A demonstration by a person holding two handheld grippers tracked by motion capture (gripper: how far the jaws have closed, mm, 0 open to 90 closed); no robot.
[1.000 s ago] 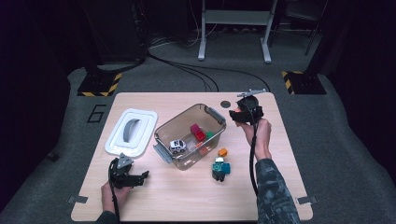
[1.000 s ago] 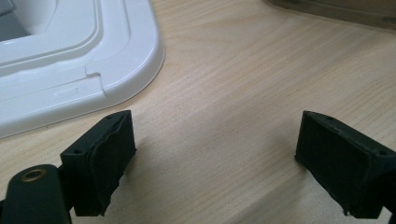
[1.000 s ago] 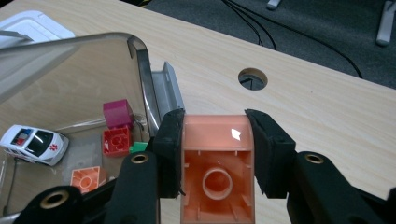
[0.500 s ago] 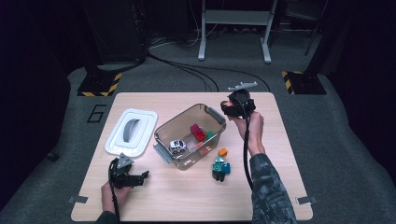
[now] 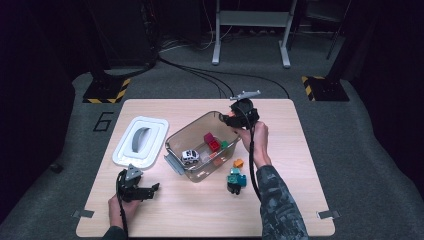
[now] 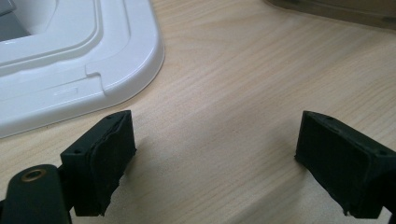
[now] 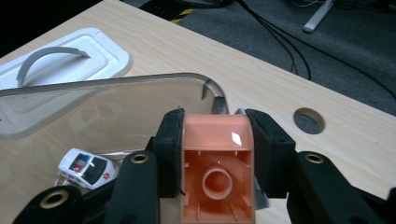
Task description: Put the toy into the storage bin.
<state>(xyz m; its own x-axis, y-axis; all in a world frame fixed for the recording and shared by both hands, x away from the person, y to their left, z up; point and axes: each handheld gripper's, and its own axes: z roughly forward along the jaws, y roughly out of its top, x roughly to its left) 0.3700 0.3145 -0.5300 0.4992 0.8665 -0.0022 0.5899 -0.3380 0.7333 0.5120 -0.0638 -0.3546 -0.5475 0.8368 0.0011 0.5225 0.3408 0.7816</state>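
- Right gripper (image 5: pixel 231 119): over the last second it has travelled from the far right of the table (image 5: pixel 300 165) leftward, and now hangs at the far right rim of the clear bin (image 5: pixel 186 136).
- Its jaws are clenched on a pink toy block (image 7: pixel 218 163), hollow underside facing the camera, held over the bin's corner.
- Left gripper (image 5: pixel 150 190): unmoved at the near left, released and empty, resting beside the white lid (image 5: pixel 142 145).
- Toy car (image 5: pixel 190 156) and red block (image 5: pixel 212 142) lie in the bin; an orange piece (image 5: pixel 238 163) and teal figure (image 5: pixel 235 179) remain outside, near right.
- Judgement: the block is positioned for dropping in; two items remain to collect.
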